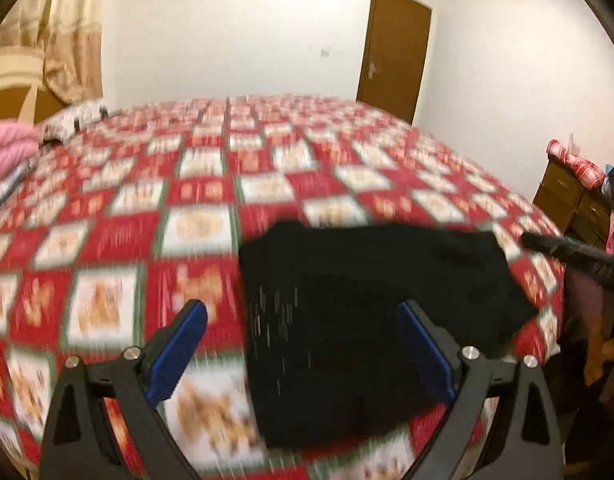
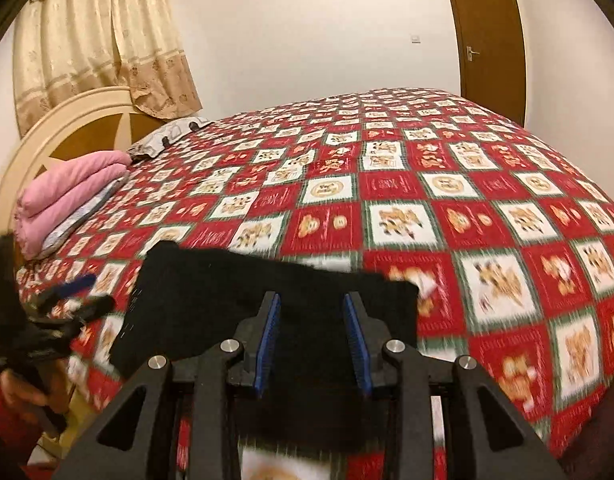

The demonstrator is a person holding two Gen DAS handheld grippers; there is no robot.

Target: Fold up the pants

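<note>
The black pants (image 1: 367,320) lie folded into a compact rectangle on the red checkered bedspread (image 1: 187,184) near the bed's front edge. They also show in the right wrist view (image 2: 235,304). My left gripper (image 1: 303,344) is open and empty, its blue pads wide apart above the pants' near left part. My right gripper (image 2: 311,336) is open with a narrower gap, hovering over the pants' near edge, holding nothing. The left gripper also shows, blurred, at the left of the right wrist view (image 2: 67,296).
A folded pink blanket (image 2: 67,204) and a grey pillow (image 2: 171,136) lie by the headboard (image 2: 59,128). A wooden dresser (image 1: 575,204) stands right of the bed. A brown door (image 1: 395,48) and a curtain (image 2: 99,40) are behind.
</note>
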